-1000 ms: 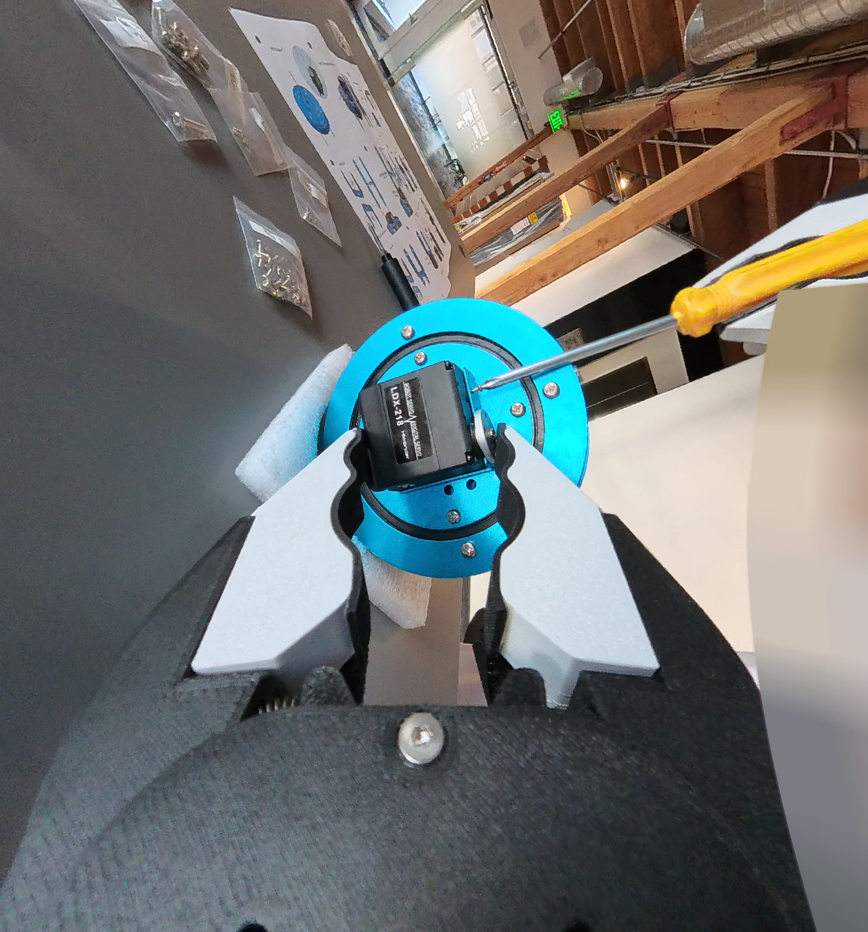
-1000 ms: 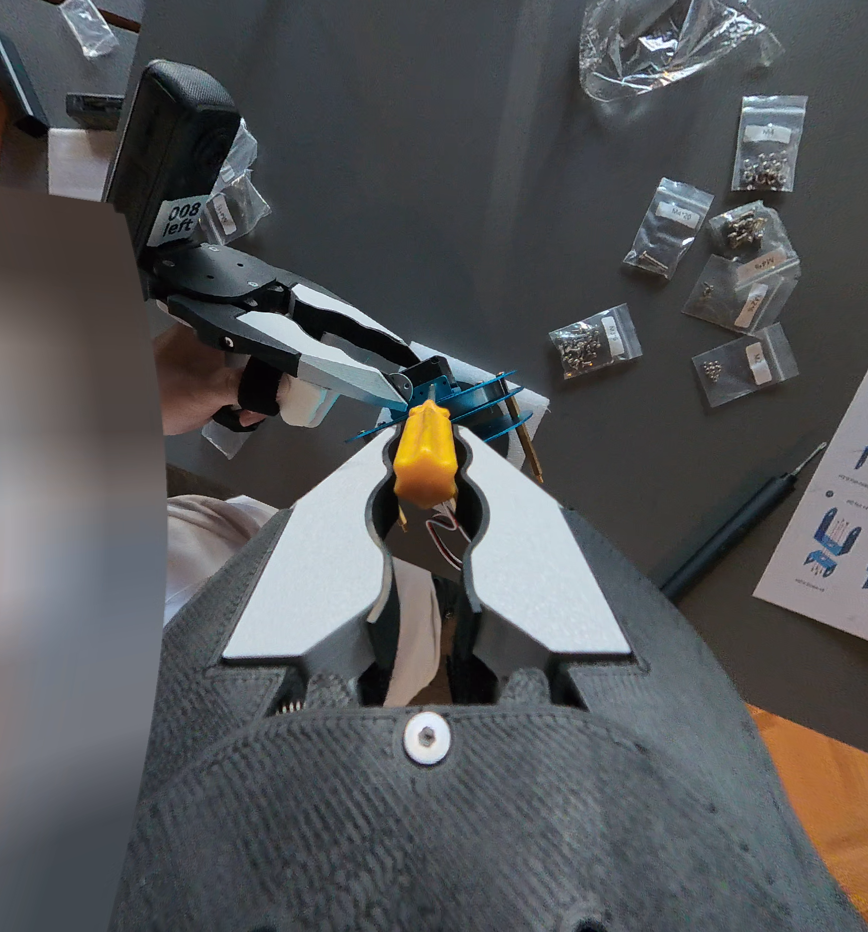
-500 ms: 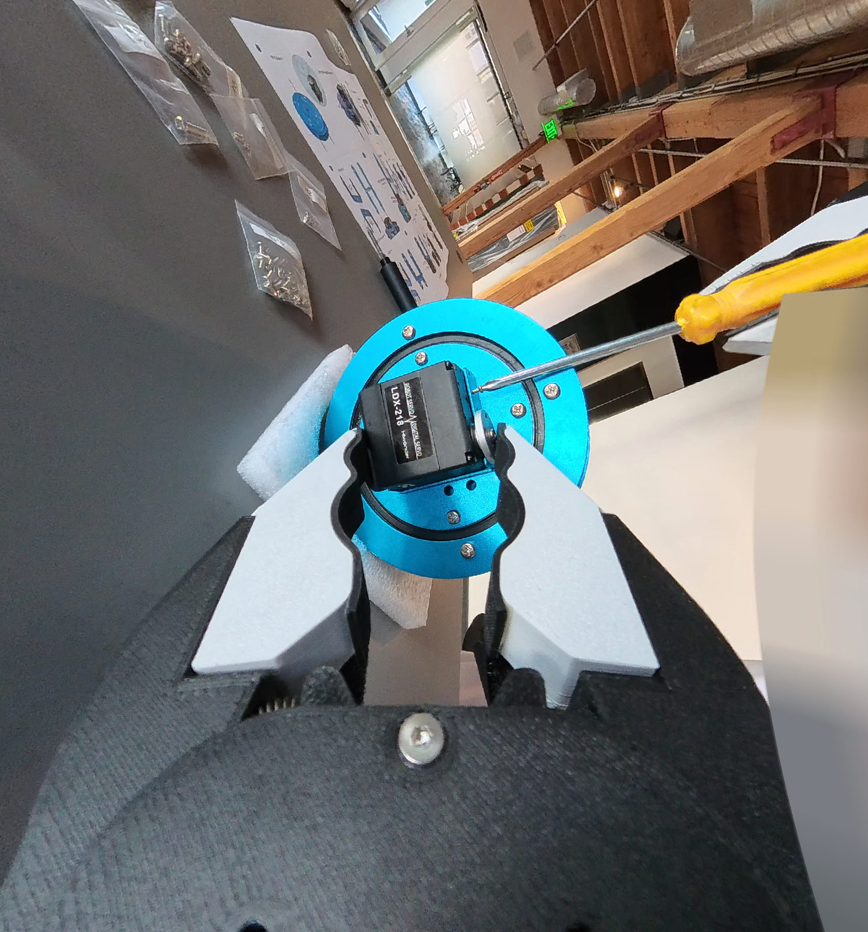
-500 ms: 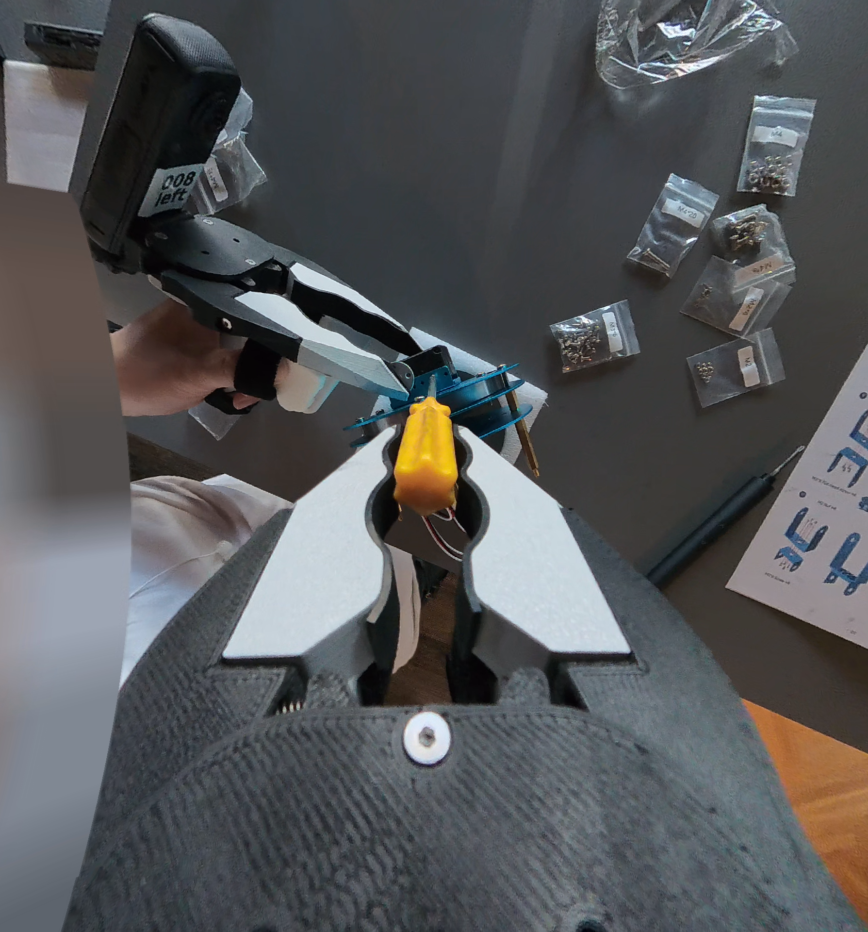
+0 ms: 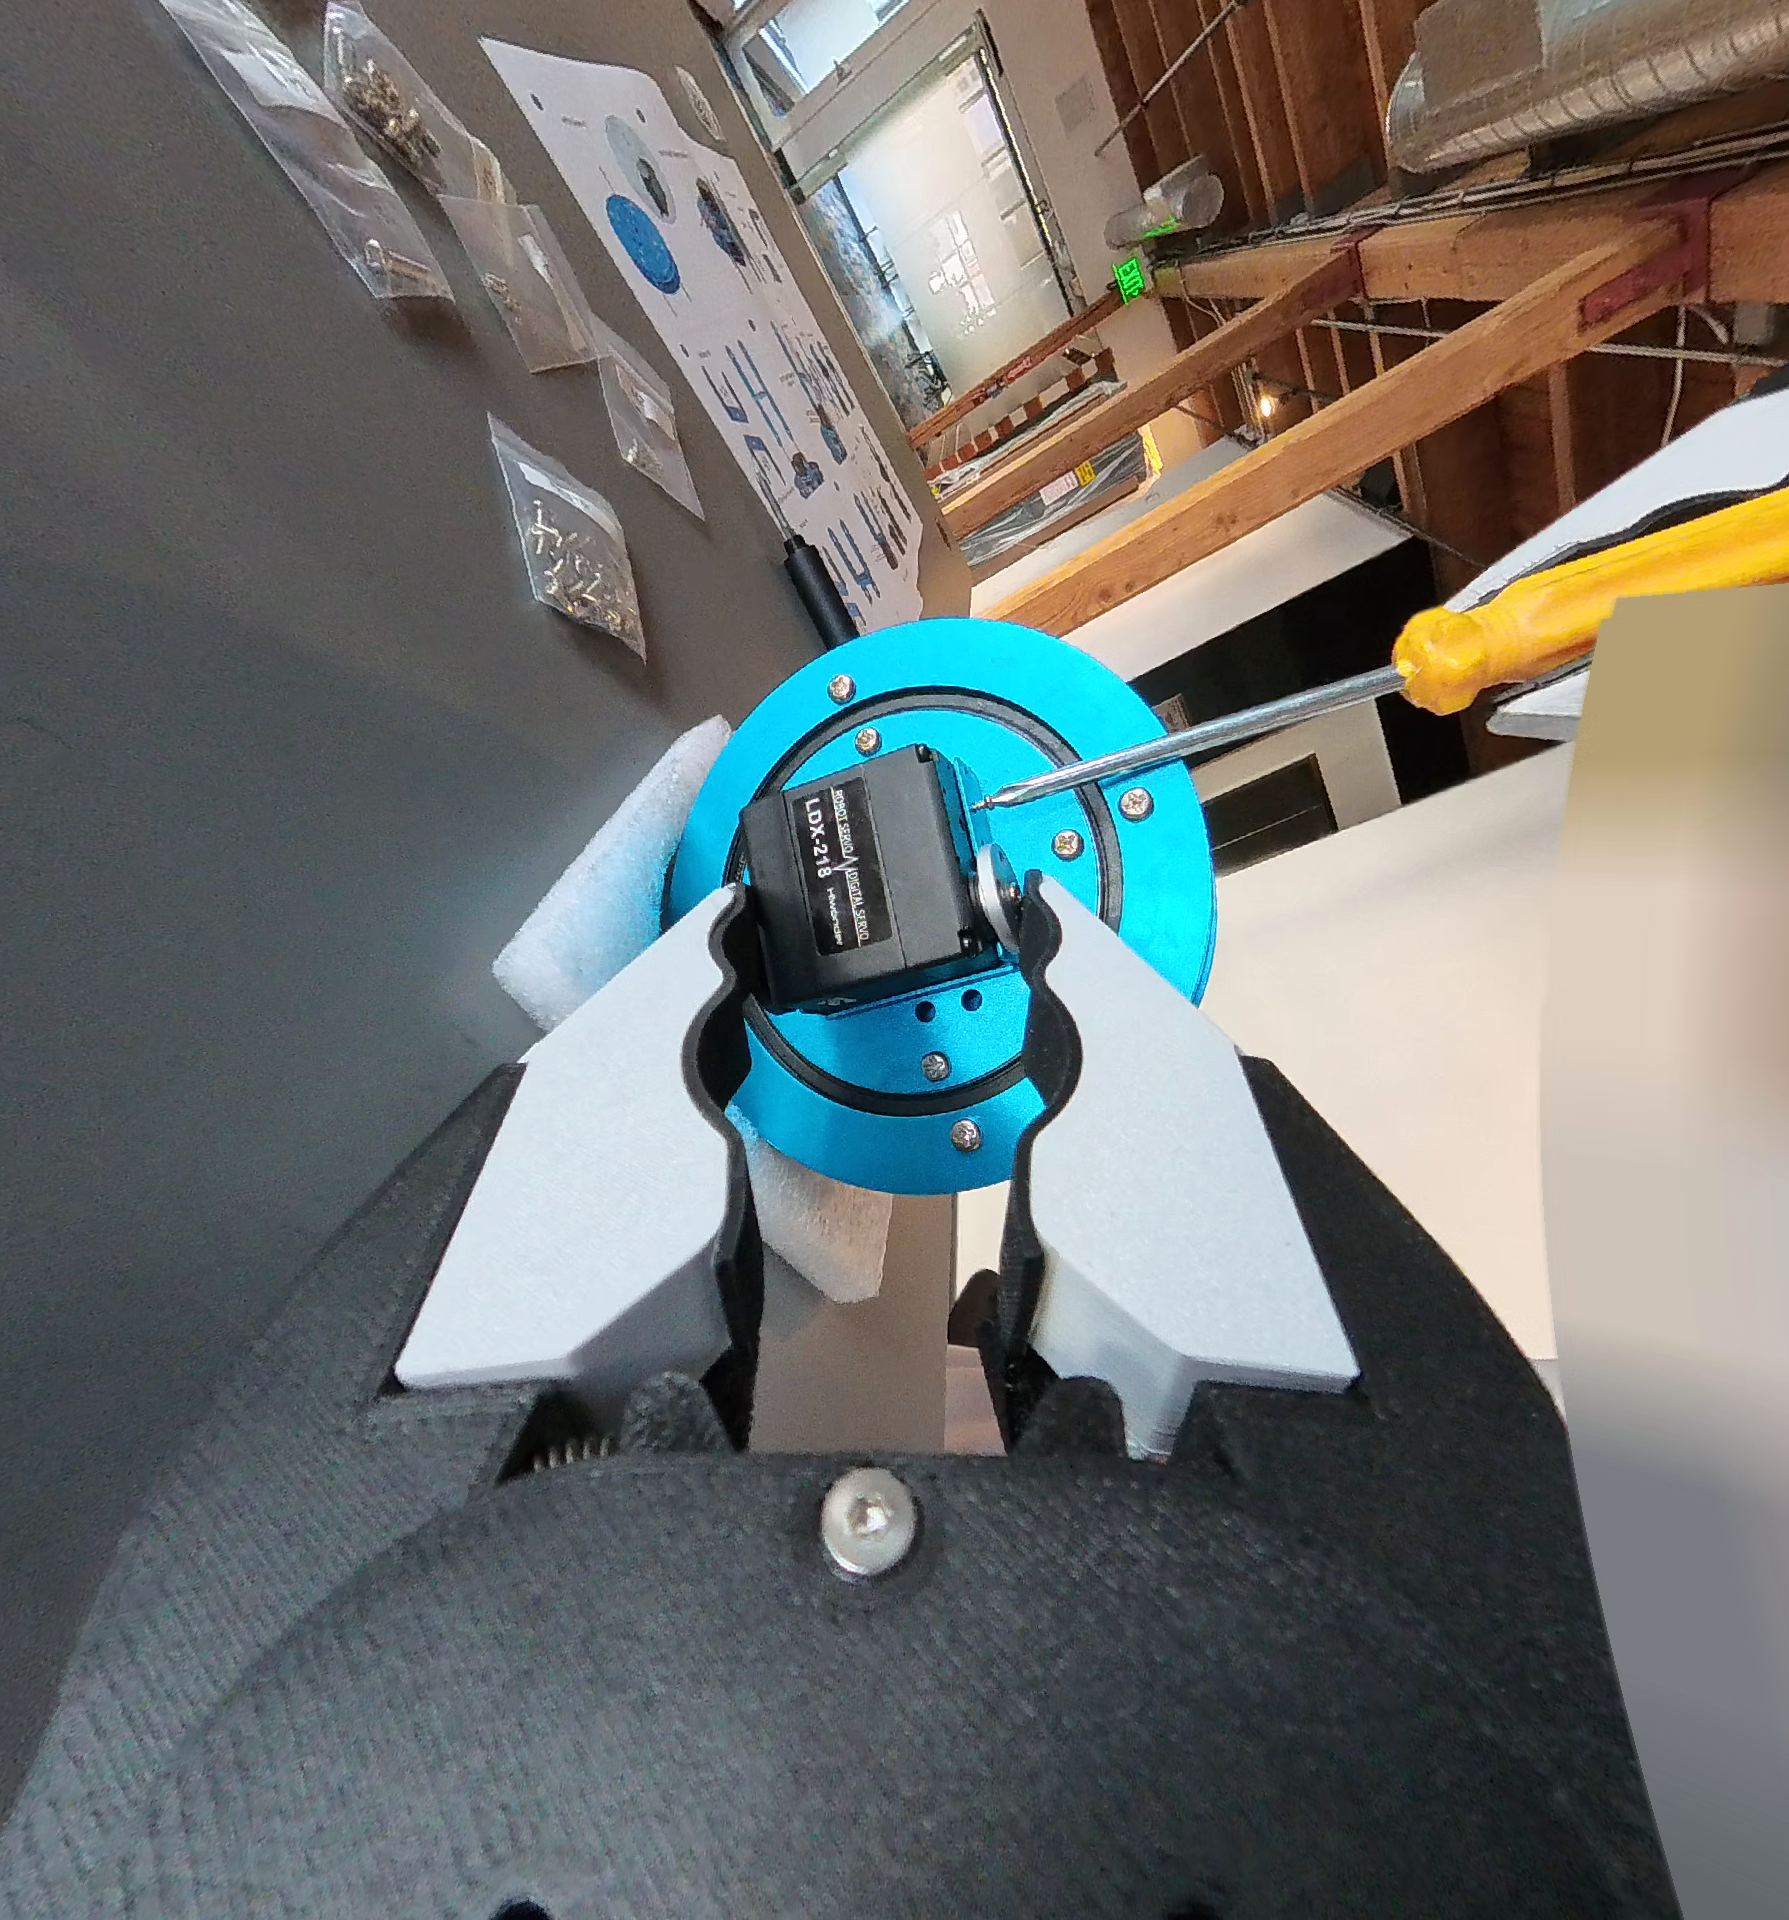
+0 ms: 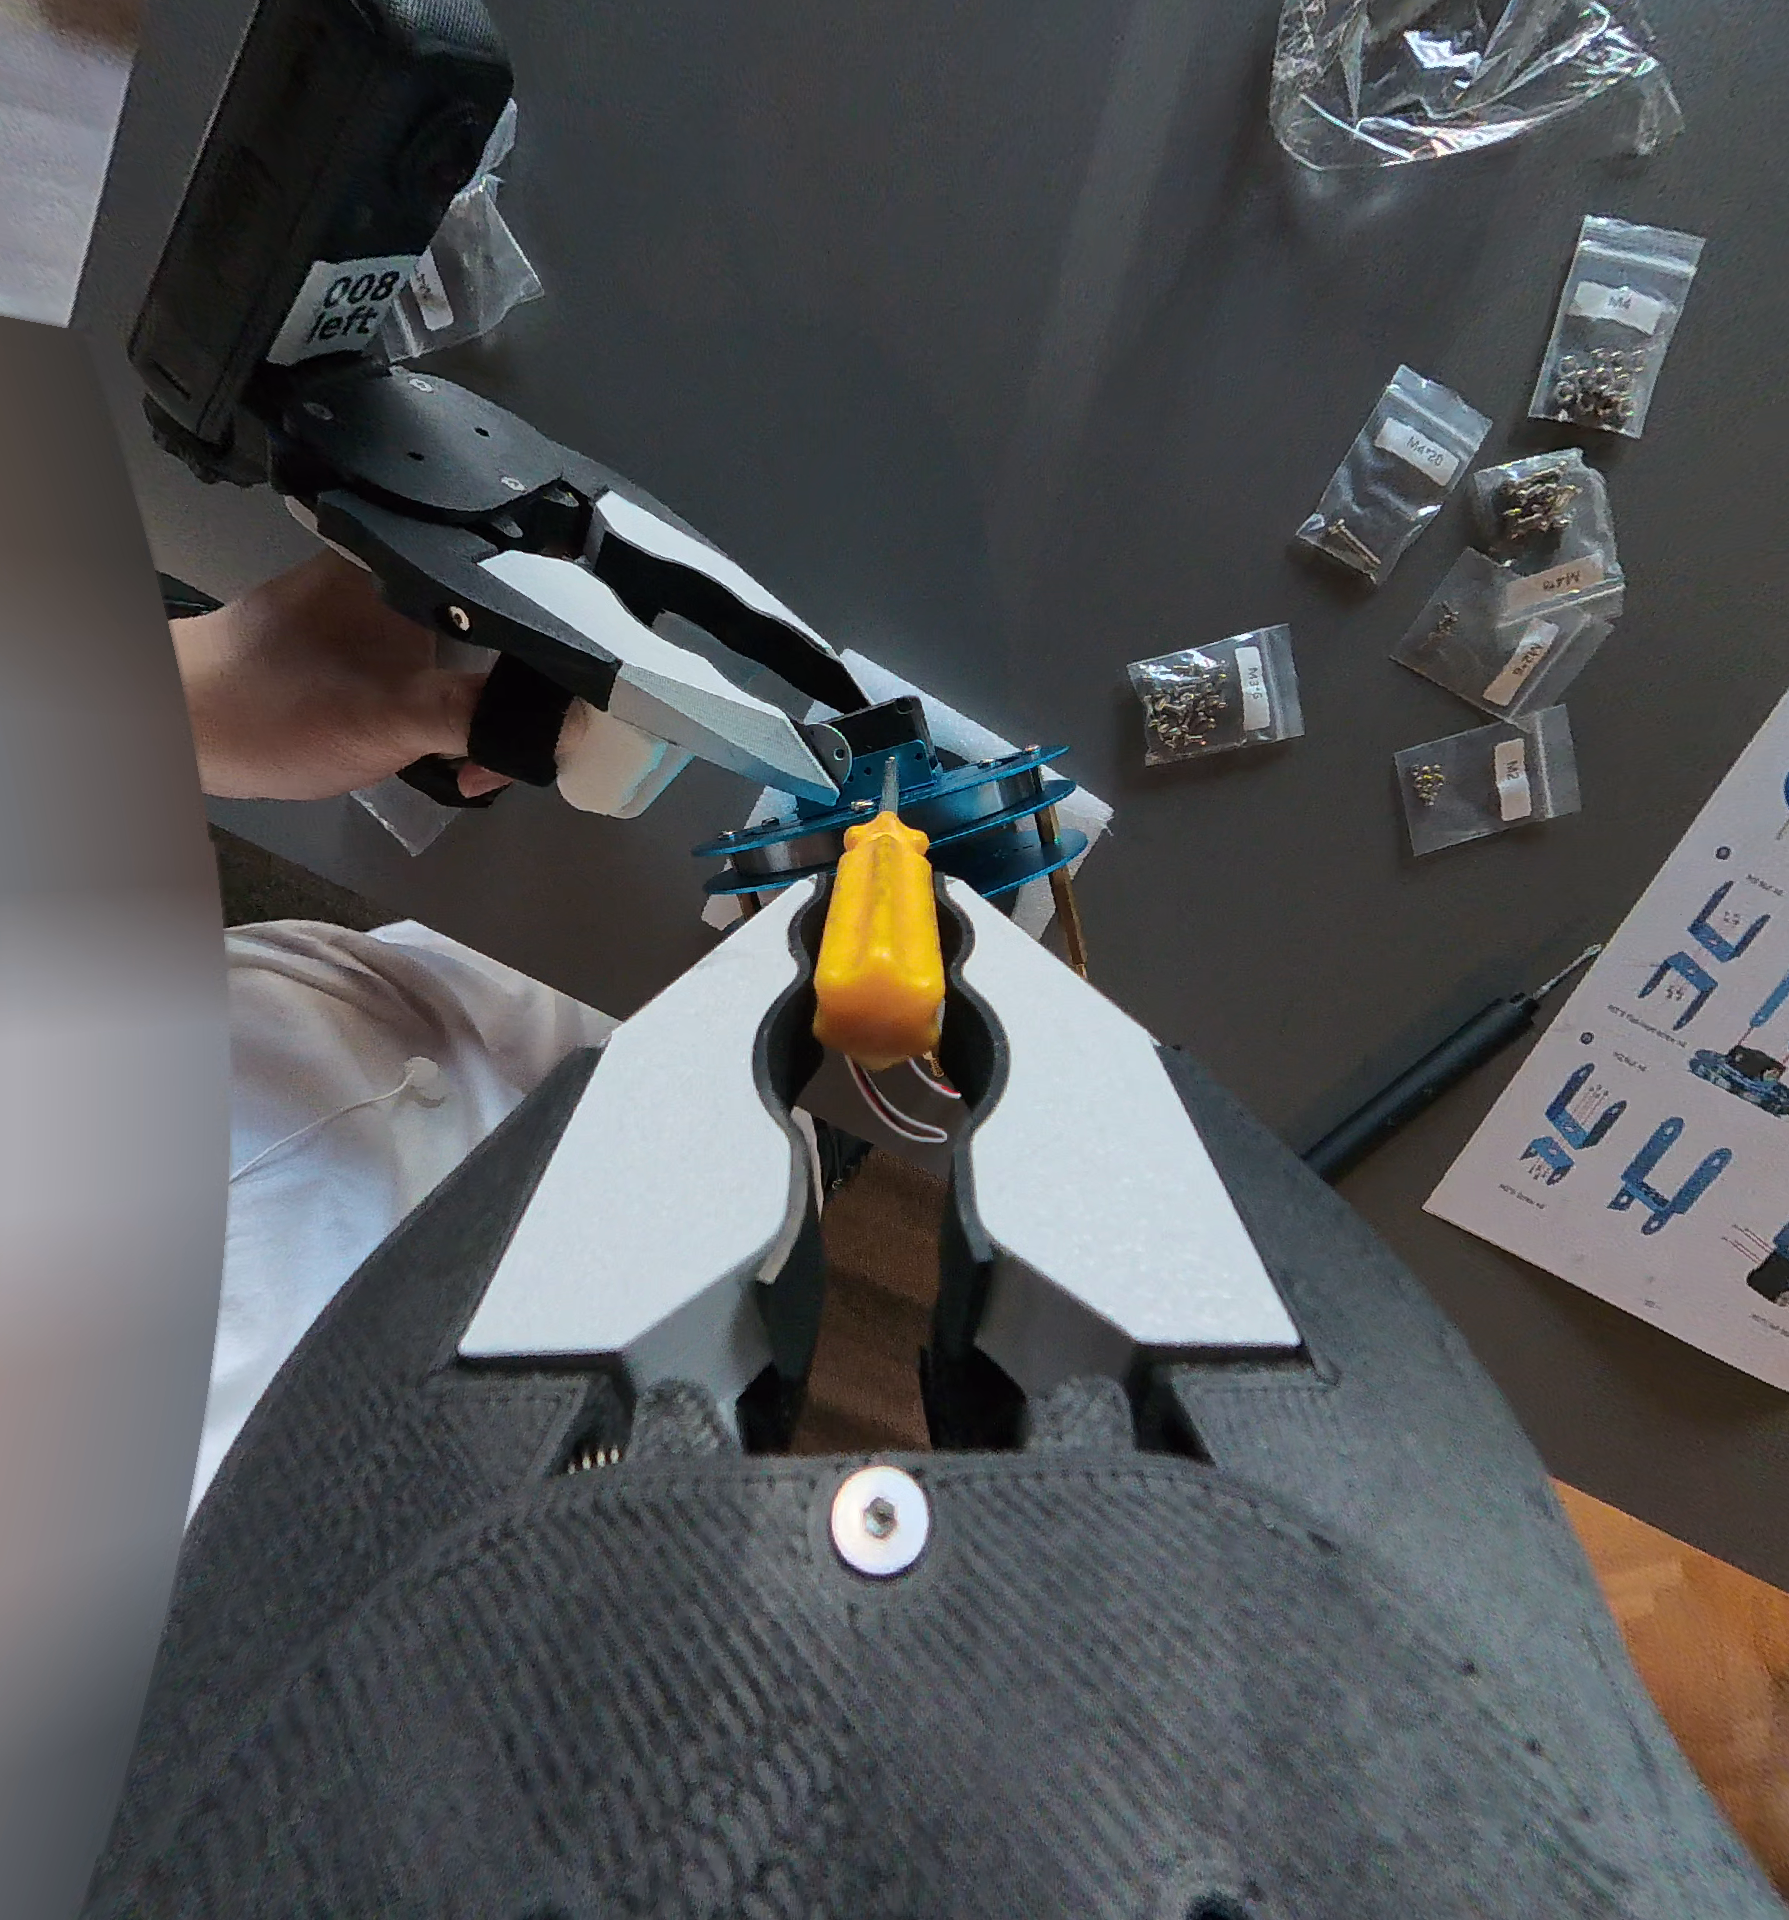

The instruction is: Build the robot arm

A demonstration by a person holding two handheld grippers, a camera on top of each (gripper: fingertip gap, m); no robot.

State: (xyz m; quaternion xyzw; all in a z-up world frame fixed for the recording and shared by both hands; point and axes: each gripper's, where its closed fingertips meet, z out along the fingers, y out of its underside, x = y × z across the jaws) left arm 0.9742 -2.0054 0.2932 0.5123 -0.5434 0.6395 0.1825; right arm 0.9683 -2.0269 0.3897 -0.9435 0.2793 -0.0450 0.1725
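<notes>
The left claw [image 5: 874, 914] is closed on the black servo [image 5: 854, 868] seated on the blue disc assembly [image 5: 1150, 935] near the tabletop [image 5: 194, 727] edge. The right claw [image 6: 885, 925] grips a yellow screwdriver [image 6: 879, 945], tip at 1 screw beside the servo (how tight, unclear). Screw bags [image 6: 1217, 691] lie far right.

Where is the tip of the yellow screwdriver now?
In the left wrist view, the screwdriver tip touches a screw beside the black motor on the blue disc.
</notes>
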